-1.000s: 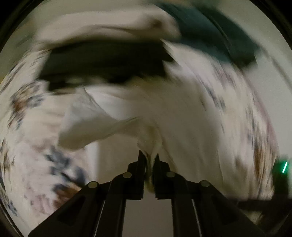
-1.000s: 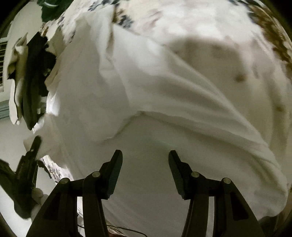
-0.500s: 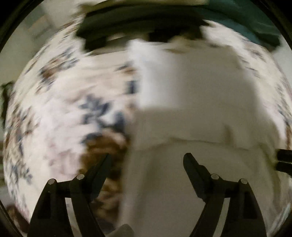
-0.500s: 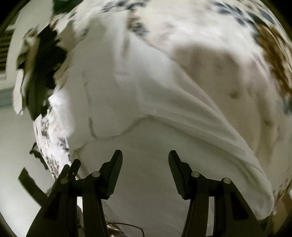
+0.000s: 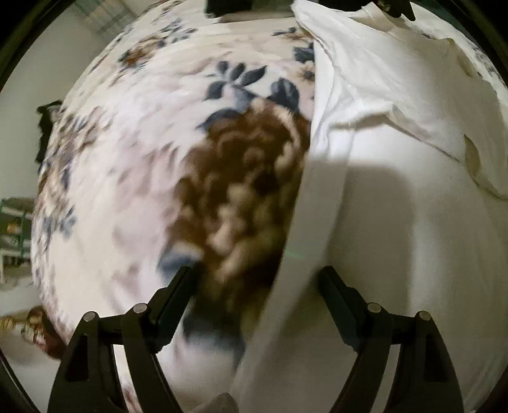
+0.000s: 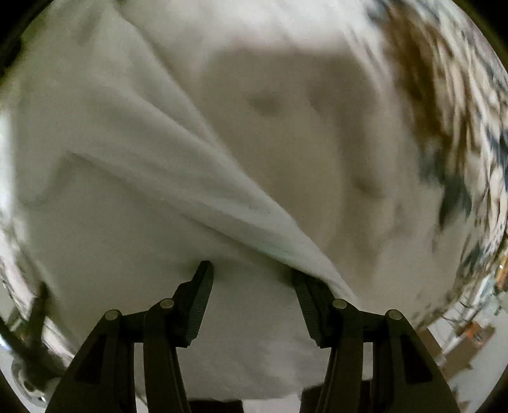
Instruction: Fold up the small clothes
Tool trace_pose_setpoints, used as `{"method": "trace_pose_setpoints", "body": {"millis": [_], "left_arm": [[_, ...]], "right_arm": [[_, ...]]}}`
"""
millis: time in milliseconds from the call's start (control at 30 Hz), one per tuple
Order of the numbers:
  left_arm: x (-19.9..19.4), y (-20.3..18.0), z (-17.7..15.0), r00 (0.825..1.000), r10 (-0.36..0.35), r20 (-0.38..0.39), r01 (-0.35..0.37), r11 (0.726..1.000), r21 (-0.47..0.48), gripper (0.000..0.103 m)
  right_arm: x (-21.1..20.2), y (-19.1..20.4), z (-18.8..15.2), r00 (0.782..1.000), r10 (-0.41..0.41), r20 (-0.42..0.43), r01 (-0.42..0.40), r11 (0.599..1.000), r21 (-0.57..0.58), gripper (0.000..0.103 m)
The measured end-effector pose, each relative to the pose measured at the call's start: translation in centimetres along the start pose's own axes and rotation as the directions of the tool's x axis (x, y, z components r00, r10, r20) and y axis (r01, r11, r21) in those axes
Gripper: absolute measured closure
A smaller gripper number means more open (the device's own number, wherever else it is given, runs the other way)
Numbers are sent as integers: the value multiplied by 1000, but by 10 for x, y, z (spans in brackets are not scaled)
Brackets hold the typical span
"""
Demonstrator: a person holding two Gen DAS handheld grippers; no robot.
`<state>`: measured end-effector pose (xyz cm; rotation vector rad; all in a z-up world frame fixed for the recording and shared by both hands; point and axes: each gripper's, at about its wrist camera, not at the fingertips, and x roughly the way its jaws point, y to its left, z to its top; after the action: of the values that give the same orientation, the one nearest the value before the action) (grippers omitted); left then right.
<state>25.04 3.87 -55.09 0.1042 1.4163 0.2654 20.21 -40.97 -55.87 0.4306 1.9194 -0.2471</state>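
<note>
White garment (image 6: 254, 333) between spread right gripper (image 6: 252, 276) fingers, touching

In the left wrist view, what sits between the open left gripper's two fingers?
The white garment's left edge and the floral blanket beside it; left gripper grips neither.

One white garment (image 5: 397, 222), one floral blanket (image 5: 152, 165), one dark garment (image 5: 228, 6), two grippers.

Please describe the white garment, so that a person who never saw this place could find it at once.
Look for the large floral blanket with blue leaves and a brown flower. The white garment lies spread over its right part, in front of the open left claw. It is the only plain white cloth there, with a hemmed sleeve and no pattern.
</note>
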Motion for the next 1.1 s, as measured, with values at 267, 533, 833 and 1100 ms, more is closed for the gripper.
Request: {"method": "trace_pose_setpoints", "body": {"millis": [267, 533, 833, 1100], "left_arm": [[-107, -47, -81, 996, 94, -6, -94, 990, -104, 23], [-132, -240, -159, 972, -144, -185, 142, 990, -26, 23], [-87, -352, -181, 960, -200, -196, 201, 979, -14, 91], [-134, -279, -176, 976, -214, -28, 206, 964, -165, 100]], "right_arm": [[-70, -91, -12, 979, 190, -79, -201, 965, -170, 48], [-107, -210, 38, 991, 118, -65, -128, 975, -183, 48], [-119, -240, 93, 995, 80, -51, -90, 966, -241, 48], [-156, -135, 169, 972, 233, -41, -230, 888, -398, 48]]}}
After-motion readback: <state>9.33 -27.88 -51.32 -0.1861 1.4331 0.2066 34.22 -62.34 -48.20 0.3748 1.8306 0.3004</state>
